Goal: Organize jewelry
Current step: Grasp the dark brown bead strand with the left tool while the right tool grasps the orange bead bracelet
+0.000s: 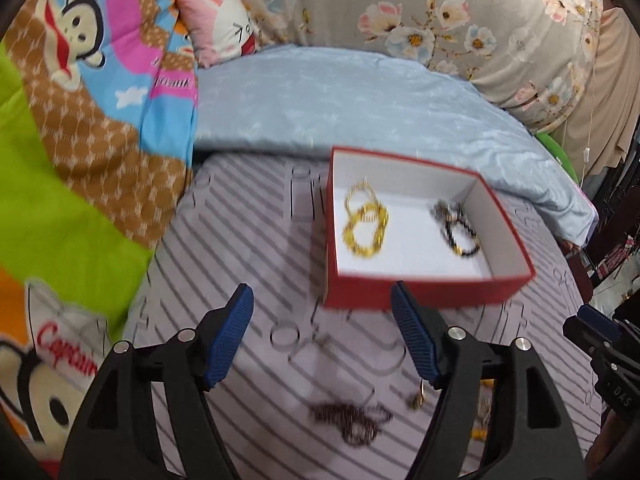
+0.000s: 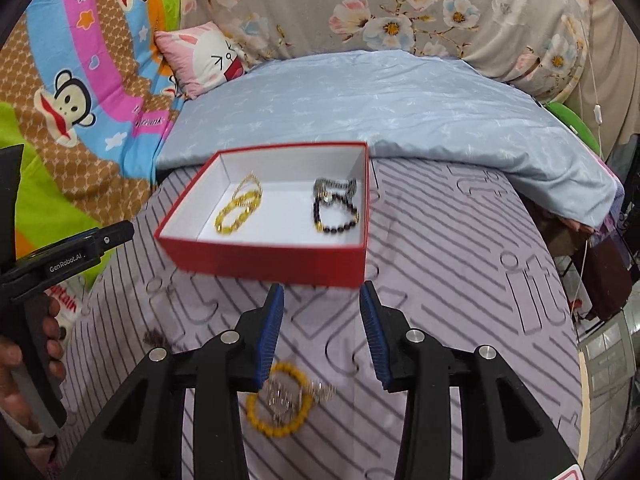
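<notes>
A red box with a white inside (image 1: 424, 292) (image 2: 280, 264) sits on the striped bed sheet. It holds gold bracelets (image 1: 365, 224) (image 2: 238, 210) on its left and dark bead bracelets (image 1: 458, 226) (image 2: 335, 208) on its right. My left gripper (image 1: 322, 304) is open and empty in front of the box. A dark brown bead bracelet (image 1: 352, 420) lies below it on the sheet. My right gripper (image 2: 322, 300) is open and empty, above a yellow bead bracelet (image 2: 276, 404) with a silver chain (image 2: 296, 394) lying over it.
A light blue quilt (image 1: 352, 108) (image 2: 380, 108) lies behind the box. A cartoon monkey blanket (image 1: 80, 120) is on the left, a floral pillow (image 1: 440, 12) at the back. The bed's edge falls off at the right. A small charm (image 1: 418, 398) lies by my left gripper's right finger.
</notes>
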The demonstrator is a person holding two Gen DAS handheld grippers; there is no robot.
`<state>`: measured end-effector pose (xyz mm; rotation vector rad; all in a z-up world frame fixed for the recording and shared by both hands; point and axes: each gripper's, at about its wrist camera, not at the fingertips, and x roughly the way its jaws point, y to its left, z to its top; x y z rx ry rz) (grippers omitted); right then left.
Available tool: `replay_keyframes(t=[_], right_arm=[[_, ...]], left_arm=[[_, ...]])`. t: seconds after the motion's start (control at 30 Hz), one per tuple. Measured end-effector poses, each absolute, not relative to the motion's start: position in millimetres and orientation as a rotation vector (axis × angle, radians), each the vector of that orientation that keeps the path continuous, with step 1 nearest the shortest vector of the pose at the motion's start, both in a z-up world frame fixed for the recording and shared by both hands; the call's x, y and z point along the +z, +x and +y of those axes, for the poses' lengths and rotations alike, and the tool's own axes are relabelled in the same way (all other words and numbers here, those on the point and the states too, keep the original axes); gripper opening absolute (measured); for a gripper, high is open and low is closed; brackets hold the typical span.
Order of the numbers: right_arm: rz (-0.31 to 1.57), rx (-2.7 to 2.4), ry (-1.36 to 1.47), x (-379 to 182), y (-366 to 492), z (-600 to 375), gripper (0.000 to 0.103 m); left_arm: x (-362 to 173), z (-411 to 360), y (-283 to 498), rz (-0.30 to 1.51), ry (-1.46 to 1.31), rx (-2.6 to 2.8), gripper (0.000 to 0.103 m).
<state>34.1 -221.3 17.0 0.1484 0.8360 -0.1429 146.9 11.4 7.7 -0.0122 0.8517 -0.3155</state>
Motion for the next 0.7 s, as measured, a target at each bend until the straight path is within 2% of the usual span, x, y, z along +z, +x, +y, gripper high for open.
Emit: replay_keyframes(t=[0.2, 0.53, 0.7], right_arm=[[0.905, -0.144, 0.165, -7, 7, -213, 0.039], [0.972, -0.134, 0.211, -32, -15, -203, 0.039], [0.979, -0.129, 0.218, -34, -14, -203, 0.039]], left_arm=[[-24, 5, 112, 0.944, -0.025, -0.307, 0.078], [-62, -9, 94, 0.99, -0.007, -0.282, 0.077], [-73, -9, 98, 1.012, 0.009, -0.271, 0.061]])
